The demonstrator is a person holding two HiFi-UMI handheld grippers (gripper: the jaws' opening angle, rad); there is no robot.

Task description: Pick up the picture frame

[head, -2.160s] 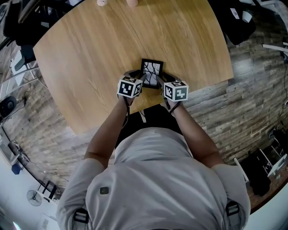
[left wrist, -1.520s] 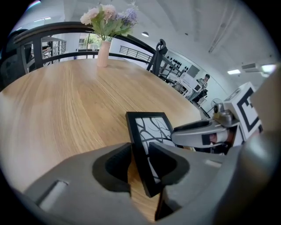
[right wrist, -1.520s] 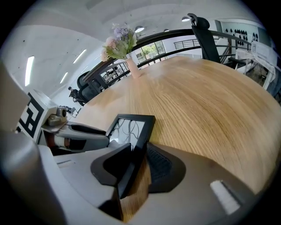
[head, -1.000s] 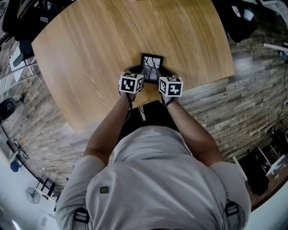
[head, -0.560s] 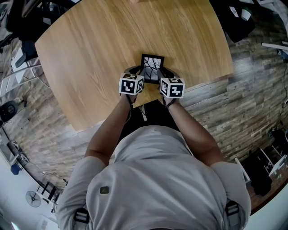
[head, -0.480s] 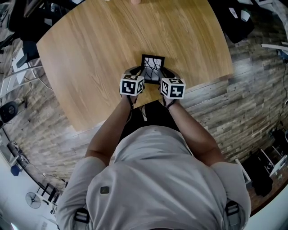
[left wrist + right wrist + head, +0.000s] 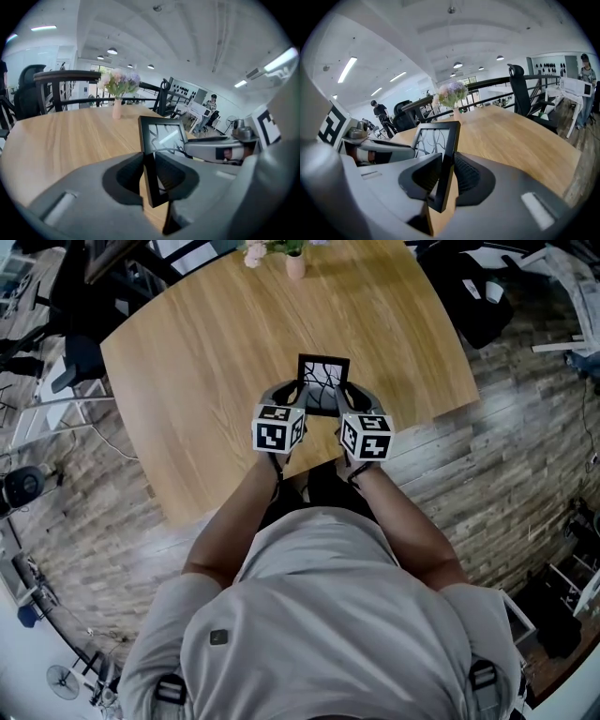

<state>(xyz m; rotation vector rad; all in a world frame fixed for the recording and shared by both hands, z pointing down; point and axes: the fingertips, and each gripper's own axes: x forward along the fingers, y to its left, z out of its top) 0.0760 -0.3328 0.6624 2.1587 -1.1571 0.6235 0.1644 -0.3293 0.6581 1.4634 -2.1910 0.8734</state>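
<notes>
A small black picture frame (image 7: pixel 323 381) with a white branch-pattern print hangs upright above the wooden table (image 7: pixel 206 343), held from both sides. My left gripper (image 7: pixel 299 397) pinches its left edge; in the left gripper view the frame (image 7: pixel 161 136) stands between the pads of the left gripper (image 7: pixel 149 176). My right gripper (image 7: pixel 345 397) clamps the right edge, jaws still closing on it; the right gripper view shows the frame (image 7: pixel 436 138) wedged in the right gripper (image 7: pixel 446 176). Each gripper view shows the other gripper beyond the frame.
A pink vase of flowers (image 7: pixel 293 261) stands at the table's far edge, and in the left gripper view the vase (image 7: pixel 116 110) is beyond the frame. Black chairs (image 7: pixel 75 362) and bags (image 7: pixel 478 296) ring the table on the plank floor. A person (image 7: pixel 380 112) stands far off.
Both grippers have risen together with the picture frame pinched between them, lifting it off the tabletop. The vase at the far edge has come into the head view.
</notes>
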